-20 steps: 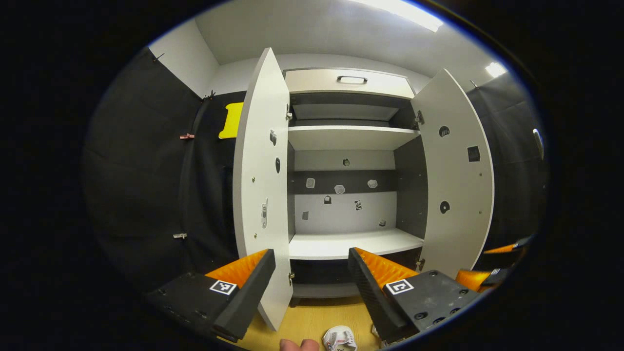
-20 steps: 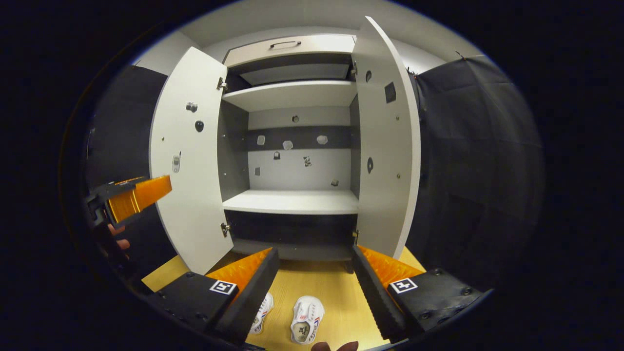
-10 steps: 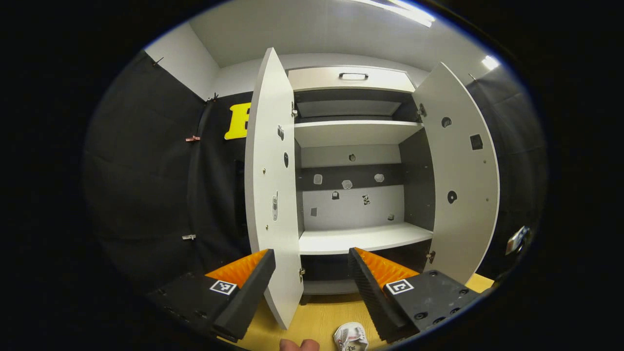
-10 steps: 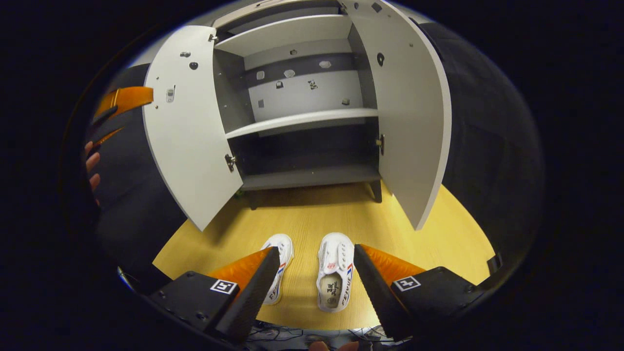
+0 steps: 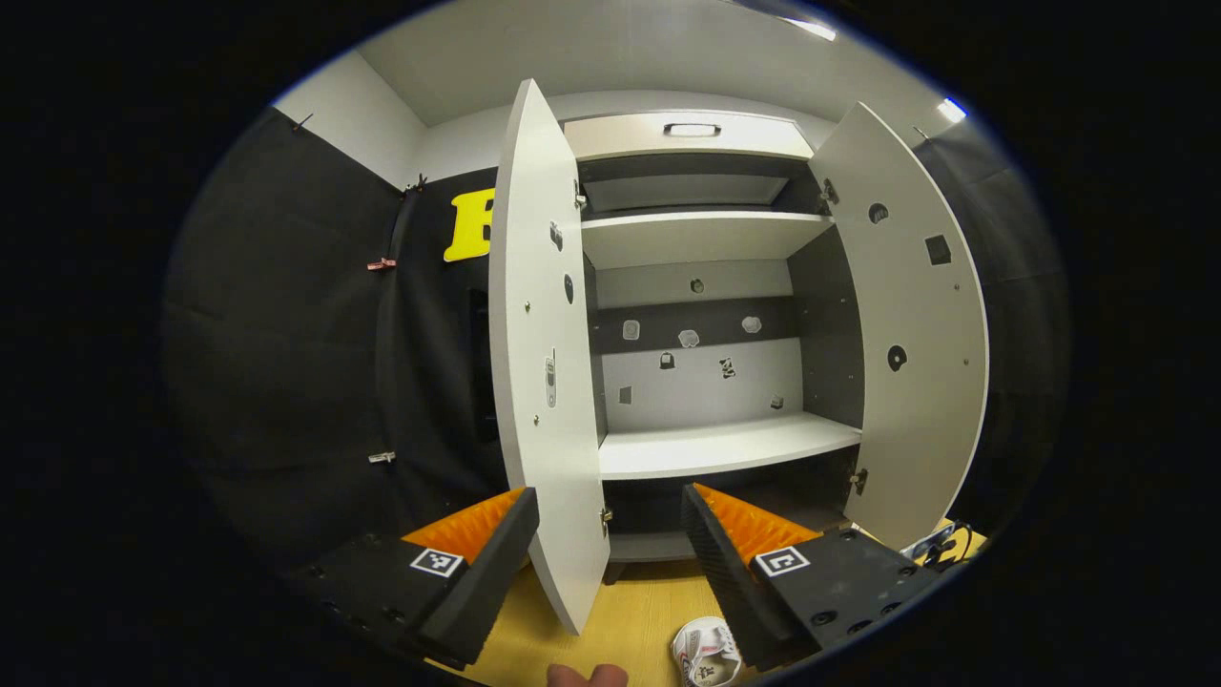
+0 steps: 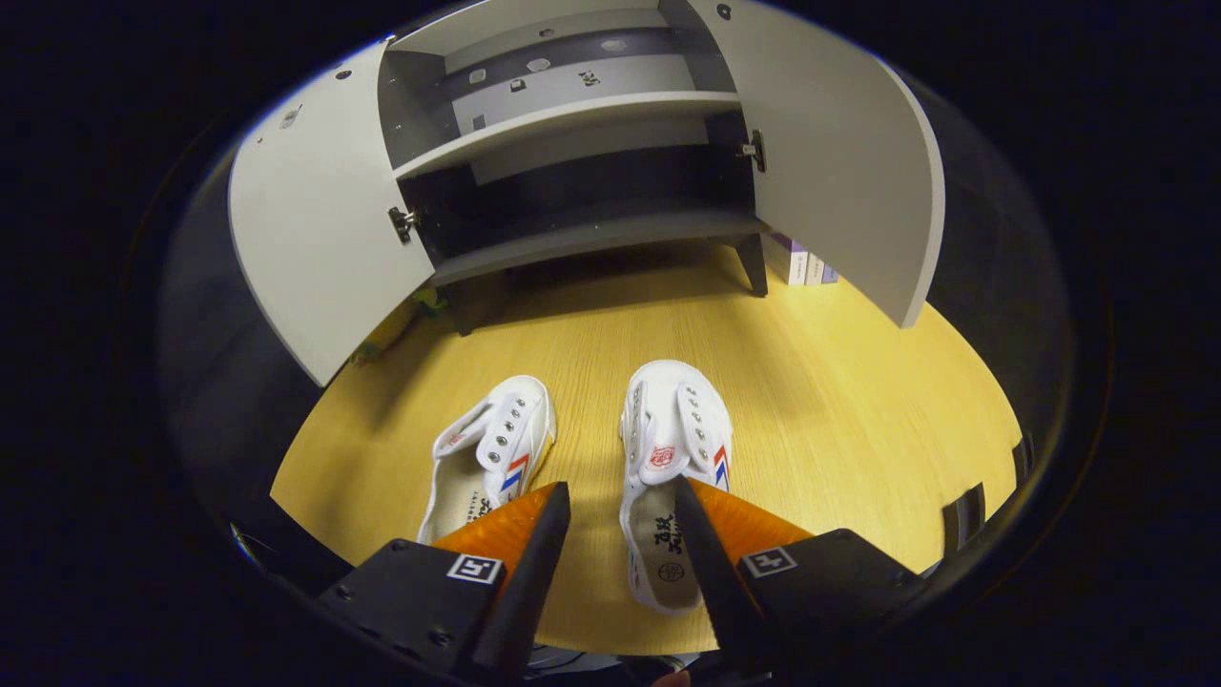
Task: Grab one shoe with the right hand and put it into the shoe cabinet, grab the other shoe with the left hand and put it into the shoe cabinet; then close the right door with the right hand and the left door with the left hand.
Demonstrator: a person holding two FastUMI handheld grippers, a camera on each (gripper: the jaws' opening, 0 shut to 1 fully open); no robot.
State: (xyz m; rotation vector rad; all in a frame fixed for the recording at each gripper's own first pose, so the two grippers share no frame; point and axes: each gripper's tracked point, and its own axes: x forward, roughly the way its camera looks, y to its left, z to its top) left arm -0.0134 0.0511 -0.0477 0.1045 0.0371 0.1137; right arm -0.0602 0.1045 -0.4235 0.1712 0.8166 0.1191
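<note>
Right shoe: it lies on the wooden floor in front of the shoe cabinet, toe toward the cabinet, its heel end between our right gripper's fingers.
Left shoe: just beside the right shoe, on its left, angled slightly away and apart from it.
Right gripper: spread and holding nothing — its fingers stand on either side of the right shoe's inner wall, one over the bare floor between the shoes, one over the shoe's opening, and we judge they are not yet pressing.
Step in hand: we take it as the first grab. To do it well, we would lower squarely and close on the shoe's side wall near the heel, well clear of the left shoe.
Left gripper: also parted and empty, held level facing the cabinet, well above the shoes.
Cabinet: both doors stand wide open beyond the shoes — the left door and right door leave the lower shelf free.
</note>
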